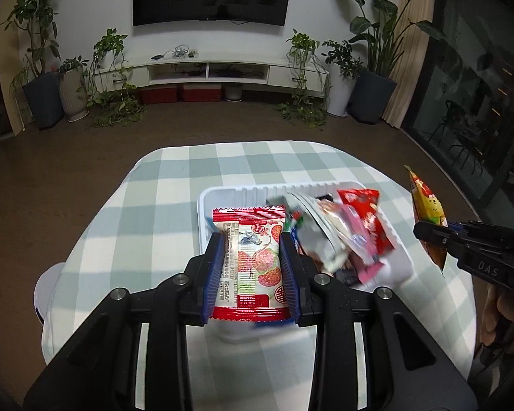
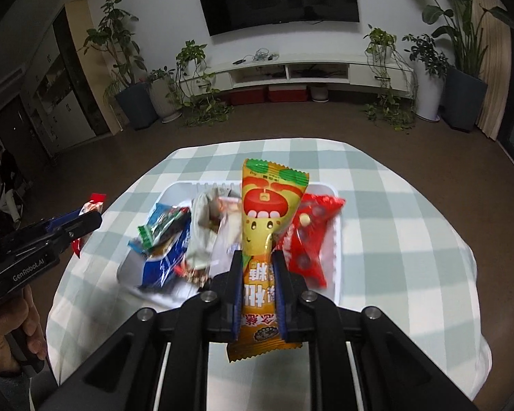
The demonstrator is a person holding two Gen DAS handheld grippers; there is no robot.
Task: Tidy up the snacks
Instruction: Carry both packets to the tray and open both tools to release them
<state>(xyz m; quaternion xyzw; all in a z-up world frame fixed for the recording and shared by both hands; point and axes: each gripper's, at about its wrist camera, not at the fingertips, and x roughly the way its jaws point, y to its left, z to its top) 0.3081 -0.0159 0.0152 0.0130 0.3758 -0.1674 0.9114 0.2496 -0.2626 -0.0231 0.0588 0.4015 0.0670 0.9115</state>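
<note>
Up close in the left wrist view, the left gripper [image 1: 250,257] pinches a flat red-and-white snack packet with strawberry pictures [image 1: 252,260] between its ribbed blue pads [image 1: 214,274]. Only this view shows that packet's whole front and its zigzag ends. The right wrist view catches just a red corner of it at nine o'clock, where the left gripper [image 2: 85,221] pokes in with a hand [image 2: 7,335] below it.

The right wrist view shows what the other one misses: the right gripper [image 2: 257,274] squeezes a long shiny orange-yellow packet with a smiling apple face [image 2: 267,226] around its middle, so the wrapper crinkles there. From the left wrist view that packet is only a thin sliver at three o'clock, held by the right gripper [image 1: 435,236].

Both packets hang above a white plastic tray with a ridged wall [image 1: 257,193]. Crinkly snack bags [image 2: 174,239] lie piled inside it, blue, green, silver, pink and red. The tray sits on a soft green-and-white checked tablecloth [image 2: 394,233].
</note>
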